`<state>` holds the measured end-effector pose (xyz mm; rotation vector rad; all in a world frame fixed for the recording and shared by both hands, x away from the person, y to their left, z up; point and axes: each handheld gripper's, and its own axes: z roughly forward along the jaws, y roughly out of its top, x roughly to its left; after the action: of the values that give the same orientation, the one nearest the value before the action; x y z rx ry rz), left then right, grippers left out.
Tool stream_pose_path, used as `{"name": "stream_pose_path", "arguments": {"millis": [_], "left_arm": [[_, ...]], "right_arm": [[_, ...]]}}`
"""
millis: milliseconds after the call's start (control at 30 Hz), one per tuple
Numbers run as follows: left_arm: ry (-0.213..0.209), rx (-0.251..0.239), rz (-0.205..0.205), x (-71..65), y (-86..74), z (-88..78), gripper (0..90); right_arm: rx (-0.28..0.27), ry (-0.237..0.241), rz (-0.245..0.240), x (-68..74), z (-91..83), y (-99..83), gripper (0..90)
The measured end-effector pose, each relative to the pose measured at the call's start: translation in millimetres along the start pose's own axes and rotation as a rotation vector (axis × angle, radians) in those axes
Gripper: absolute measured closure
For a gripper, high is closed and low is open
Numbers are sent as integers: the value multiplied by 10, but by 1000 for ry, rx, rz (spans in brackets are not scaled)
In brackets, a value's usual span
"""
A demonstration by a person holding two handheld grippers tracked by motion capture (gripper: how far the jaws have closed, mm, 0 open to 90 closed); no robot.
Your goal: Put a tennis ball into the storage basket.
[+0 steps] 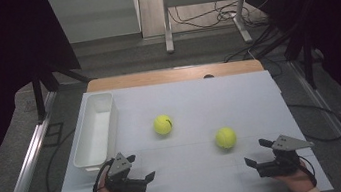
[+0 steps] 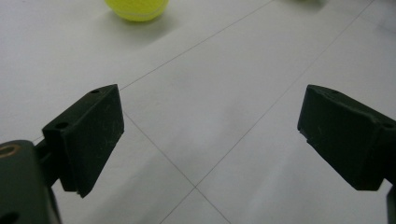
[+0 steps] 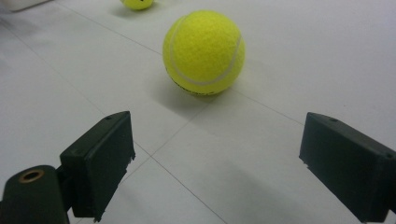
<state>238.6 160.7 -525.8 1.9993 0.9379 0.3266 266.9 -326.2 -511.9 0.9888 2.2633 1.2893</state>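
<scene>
Two yellow tennis balls lie on the white table top [image 1: 199, 172]: one near the middle [image 1: 163, 125], the other further right [image 1: 226, 137]. My left gripper [image 1: 140, 167] rests low at the front left, held in a hand, jaws wide apart and empty. In the left gripper view the left gripper [image 2: 210, 126] is open over bare table, a ball [image 2: 136, 9] far ahead at the top edge. My right gripper [image 1: 257, 152] sits at the front right, also open. In the right gripper view the right gripper [image 3: 215, 163] faces the nearer ball [image 3: 204, 52], a short way ahead of its fingertips.
A long white bin [image 1: 95, 132] stands along the left side of the table, empty as far as I can see. Its corner [image 3: 18, 3] and the farther ball [image 3: 137, 3] appear at the top of the right gripper view. Dark floor, cables and a desk frame lie beyond.
</scene>
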Motion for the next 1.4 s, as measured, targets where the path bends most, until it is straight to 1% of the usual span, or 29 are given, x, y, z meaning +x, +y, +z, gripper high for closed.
{"name": "stream_pose_path", "arguments": {"millis": [100, 233, 300, 367, 433, 467, 533, 667, 767, 900, 1033, 1167, 1267, 1400], "left_arm": [[-6, -5, -17, 9, 1, -1, 80], [0, 2, -23, 27, -18, 2, 80], [4, -3, -29, 38, -13, -6, 80], [-2, -11, -39, 43, -2, -6, 80], [-3, -10, -31, 33, 3, -5, 80], [-2, -9, -28, 26, 4, -6, 80], [0, -12, -28, 22, 4, -10, 80], [-2, -14, -32, 21, 10, -6, 81], [-4, -8, -26, 15, 18, 1, 82], [-2, 0, -23, 11, 43, 9, 84], [-4, 2, -19, -6, 69, 7, 84], [-13, -4, -27, -18, 105, 0, 84], [-26, 5, -32, -21, 132, 10, 84], [-25, 11, -31, -28, 150, 17, 83]], "right_arm": [[11, -1, 4, -19, 23, -3, 105], [17, 4, 4, -33, 50, 9, 106], [25, 7, 0, -29, 54, 8, 106], [27, 4, 0, -21, 46, 6, 106], [25, -4, 0, -13, 35, 10, 106], [20, 0, 2, -9, 38, 11, 107], [25, 1, -8, 1, 46, 16, 107], [24, 3, -10, 7, 53, 16, 107], [26, 0, -7, 4, 53, 14, 107], [35, -6, -14, 10, 42, 8, 108], [28, -10, -16, 11, 36, 13, 110], [29, -6, -18, 17, 47, 19, 110], [31, -9, -18, 14, 45, 15, 111], [29, -9, -19, 14, 42, 14, 116]]}}
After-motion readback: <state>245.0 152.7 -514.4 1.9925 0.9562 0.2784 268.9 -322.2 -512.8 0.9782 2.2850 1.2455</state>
